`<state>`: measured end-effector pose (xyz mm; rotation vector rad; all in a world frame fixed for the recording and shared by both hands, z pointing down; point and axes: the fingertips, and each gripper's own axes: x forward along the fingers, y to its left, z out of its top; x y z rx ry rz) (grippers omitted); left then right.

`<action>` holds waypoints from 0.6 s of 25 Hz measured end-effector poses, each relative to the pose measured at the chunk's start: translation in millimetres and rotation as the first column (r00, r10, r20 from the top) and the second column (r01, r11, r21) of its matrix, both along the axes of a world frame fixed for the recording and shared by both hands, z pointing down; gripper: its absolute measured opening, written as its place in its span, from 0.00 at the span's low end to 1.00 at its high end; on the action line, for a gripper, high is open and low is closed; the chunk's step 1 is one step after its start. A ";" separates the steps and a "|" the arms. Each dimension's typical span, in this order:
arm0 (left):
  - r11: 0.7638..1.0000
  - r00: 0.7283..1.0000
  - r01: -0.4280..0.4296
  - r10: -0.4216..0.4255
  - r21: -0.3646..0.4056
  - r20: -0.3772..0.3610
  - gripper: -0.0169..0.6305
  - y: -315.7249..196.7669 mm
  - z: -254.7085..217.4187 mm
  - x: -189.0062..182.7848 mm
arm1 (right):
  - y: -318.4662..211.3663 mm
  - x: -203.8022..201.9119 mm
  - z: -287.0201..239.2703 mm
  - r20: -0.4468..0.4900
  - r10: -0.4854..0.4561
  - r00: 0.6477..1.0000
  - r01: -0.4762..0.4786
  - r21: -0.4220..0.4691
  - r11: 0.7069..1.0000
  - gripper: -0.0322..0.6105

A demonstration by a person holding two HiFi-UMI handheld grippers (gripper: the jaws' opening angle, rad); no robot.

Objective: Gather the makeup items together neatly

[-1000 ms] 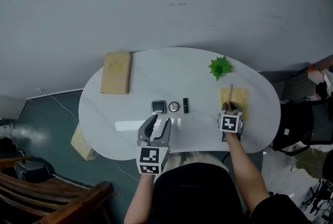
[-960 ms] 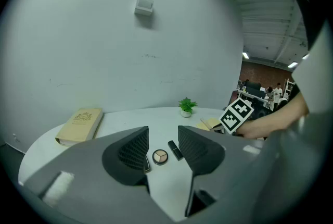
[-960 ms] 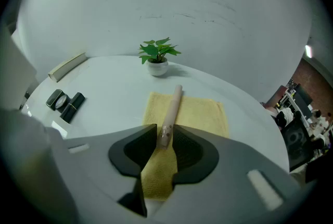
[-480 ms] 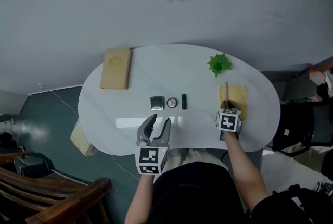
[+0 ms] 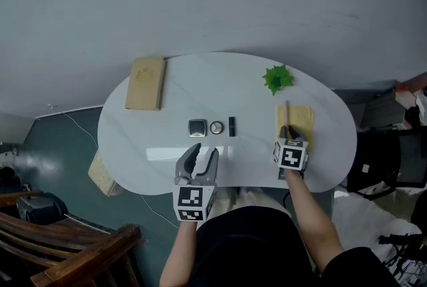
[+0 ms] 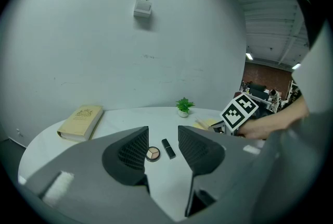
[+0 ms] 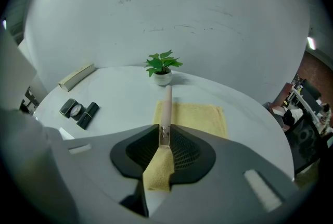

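On the white oval table (image 5: 250, 95) a dark square compact (image 5: 197, 127), a round compact (image 5: 216, 127) and a black lipstick (image 5: 231, 126) lie in a row. A pale pink makeup brush (image 7: 166, 103) rests on a yellow cloth (image 7: 200, 119) at the right. My right gripper (image 7: 165, 137) is shut on the brush's near end, with a fold of the cloth caught between the pads. My left gripper (image 5: 203, 151) hovers open over the table's front edge, just short of the compacts, nothing between its fingers. The left gripper view shows the round compact (image 6: 152, 153) and lipstick (image 6: 168, 148) beyond the jaws.
A tan book (image 5: 146, 83) lies at the table's far left. A small green potted plant (image 5: 277, 79) stands just beyond the cloth. A grey wall backs the table. A wooden chair (image 5: 80, 255) and a cable sit on the floor to the left.
Both grippers keep their places, the right one at the cloth's near edge by the brush. The head view has drifted slightly, so everything sits a little higher and further left.
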<state>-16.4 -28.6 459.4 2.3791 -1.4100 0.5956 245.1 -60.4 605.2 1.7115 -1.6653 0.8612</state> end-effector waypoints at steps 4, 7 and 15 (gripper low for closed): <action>1.000 1.000 -0.020 0.020 -0.001 -0.004 0.30 -5.8 -0.4 1.7 | -0.5 -3.0 -5.9 0.001 0.018 1.000 -0.018 0.006 1.000 0.16; 0.999 0.999 -0.037 0.038 0.002 -0.010 0.30 -12.9 -0.7 0.9 | -1.8 -10.8 -11.0 0.008 0.025 1.000 -0.025 0.014 1.000 0.16; 0.995 0.994 -0.102 0.102 0.003 -0.029 0.30 -29.7 -0.3 -5.4 | 0.1 -27.8 -18.8 0.008 0.070 0.998 -0.070 0.022 0.997 0.16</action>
